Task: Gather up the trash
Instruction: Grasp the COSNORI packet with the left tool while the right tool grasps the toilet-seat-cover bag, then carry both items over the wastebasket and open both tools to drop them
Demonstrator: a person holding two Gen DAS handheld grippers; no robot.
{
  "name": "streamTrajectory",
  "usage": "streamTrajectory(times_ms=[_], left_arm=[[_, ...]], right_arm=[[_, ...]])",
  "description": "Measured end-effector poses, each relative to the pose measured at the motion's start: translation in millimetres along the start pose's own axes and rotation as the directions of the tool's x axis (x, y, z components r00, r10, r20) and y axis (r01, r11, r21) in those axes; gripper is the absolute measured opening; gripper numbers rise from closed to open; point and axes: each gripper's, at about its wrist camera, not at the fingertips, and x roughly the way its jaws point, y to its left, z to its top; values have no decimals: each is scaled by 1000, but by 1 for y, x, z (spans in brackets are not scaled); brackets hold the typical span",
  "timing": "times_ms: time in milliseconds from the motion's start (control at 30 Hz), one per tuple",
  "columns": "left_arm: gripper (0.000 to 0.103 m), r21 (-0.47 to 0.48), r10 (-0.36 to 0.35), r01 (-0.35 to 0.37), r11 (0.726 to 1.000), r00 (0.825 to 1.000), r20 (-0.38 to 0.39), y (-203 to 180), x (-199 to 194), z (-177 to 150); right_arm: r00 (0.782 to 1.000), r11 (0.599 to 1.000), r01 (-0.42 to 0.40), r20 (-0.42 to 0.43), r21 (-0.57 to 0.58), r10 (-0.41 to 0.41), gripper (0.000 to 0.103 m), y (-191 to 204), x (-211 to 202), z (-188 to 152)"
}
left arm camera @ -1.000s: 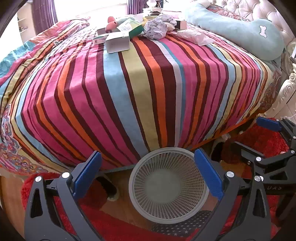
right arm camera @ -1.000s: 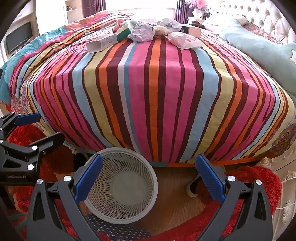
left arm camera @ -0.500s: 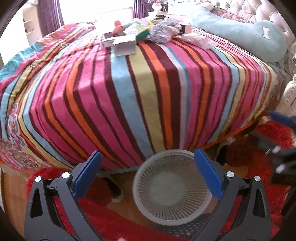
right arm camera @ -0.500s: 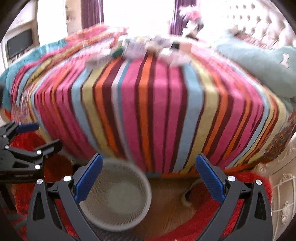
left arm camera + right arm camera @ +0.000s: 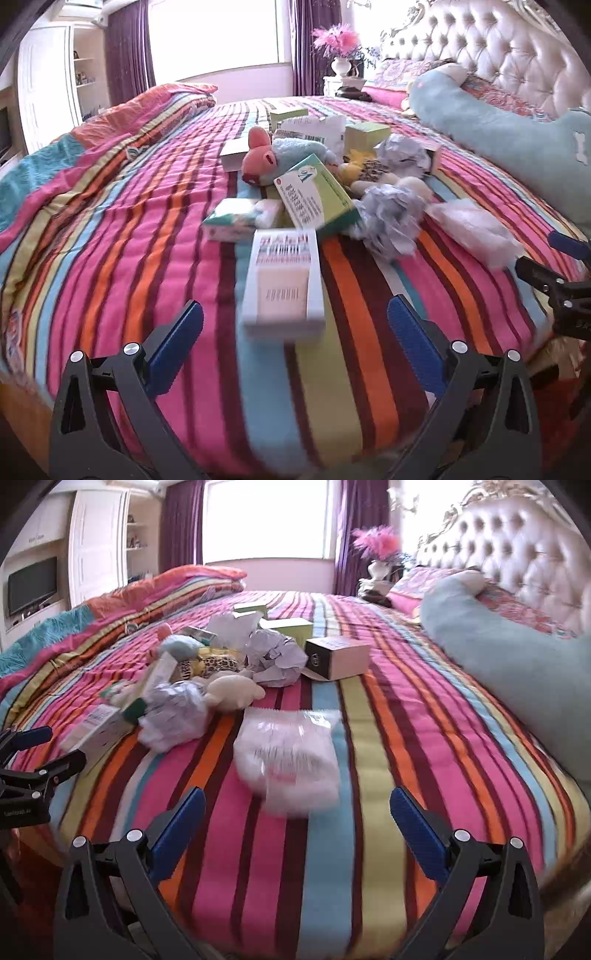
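Trash lies piled on the striped bed (image 5: 110,240). In the left wrist view a white carton (image 5: 282,282) lies nearest, just beyond my open, empty left gripper (image 5: 295,325). Behind it sit a green box (image 5: 314,195), a small tissue pack (image 5: 236,219) and crumpled paper (image 5: 391,218). In the right wrist view a clear plastic bag (image 5: 291,757) lies just ahead of my open, empty right gripper (image 5: 297,808). Crumpled paper balls (image 5: 173,716) (image 5: 277,657) and a black-ended box (image 5: 336,657) lie farther back. The basket is out of sight.
Plush toys lie among the trash: a pink-and-blue one (image 5: 273,158) and a cream one (image 5: 232,692). A long teal pillow (image 5: 509,129) runs along the right by the tufted headboard (image 5: 517,554). A vase of pink flowers (image 5: 340,51) stands behind the bed.
Both grippers have risen from floor level by the white basket to above the bed. The basket has dropped out of view and the trash pile is now close ahead.
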Motion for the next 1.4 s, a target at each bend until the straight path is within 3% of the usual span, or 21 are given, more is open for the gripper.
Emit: streamTrajectory(times_ms=[133, 267, 300, 333, 367, 433, 467, 667, 767, 833, 933, 1033, 1167, 1300, 1367, 1400], left_arm=[[97, -28, -19, 17, 999, 998, -68, 2, 37, 11], [97, -39, -5, 0, 999, 994, -110, 9, 59, 10], [96, -37, -6, 2, 999, 994, -106, 10, 60, 11], [90, -32, -6, 3, 999, 995, -97, 11, 60, 11], [82, -23, -10, 8, 1000, 996, -89, 12, 59, 12], [49, -26, -25, 23, 999, 996, -87, 17, 59, 15], [47, -34, -27, 25, 999, 996, -88, 20, 60, 17], [47, -78, -64, 60, 995, 997, -53, 36, 34, 19], [47, -36, -115, 115, 993, 993, -5, 38, -12, 3], [47, 3, -156, 156, 988, 988, -2, 37, -42, -19], [47, 35, -254, 258, 965, 963, -96, 32, -77, -77], [47, 8, -324, 336, 942, 915, -242, 20, -74, -135], [47, -6, -253, 279, 960, 863, -437, 1, -26, -214], [47, 14, -226, 276, 961, 813, -537, -19, 9, -250], [47, 36, -222, 292, 956, 795, -564, -26, 16, -255], [48, 44, -219, 294, 955, 795, -566, -27, 17, -255]], right_arm=[[999, 1000, -21, -45, -12, 20, 96, 2, 31, 8], [996, 1000, 7, -86, -30, -10, 95, 3, 49, 11], [995, 999, 2, -96, -34, -5, 86, 2, 52, 10], [994, 999, -27, -104, -31, 24, 74, 2, 53, 11], [992, 999, -52, -113, -15, 50, 73, 0, 53, 11], [993, 999, -39, -111, -7, 38, 70, 1, 50, 12], [994, 999, -38, -107, -3, 37, 70, 0, 46, 11], [998, 998, -62, -32, 24, 62, 69, -3, -9, 8], [990, 989, -144, 9, 31, 144, 69, 4, -58, -7], [978, 977, -211, 2, 35, 211, 69, 12, -91, -36], [955, 958, -282, -76, 52, 285, 69, 33, -121, -95], [909, 940, -329, -239, 93, 342, 69, 59, -117, -163], [816, 937, -306, -459, 170, 350, 69, 86, -76, -248], [744, 937, -300, -571, 179, 347, 69, 101, -46, -281], [743, 938, -304, -576, 165, 342, 69, 107, -42, -280], [746, 939, -307, -574, 155, 338, 70, 110, -41, -278]])
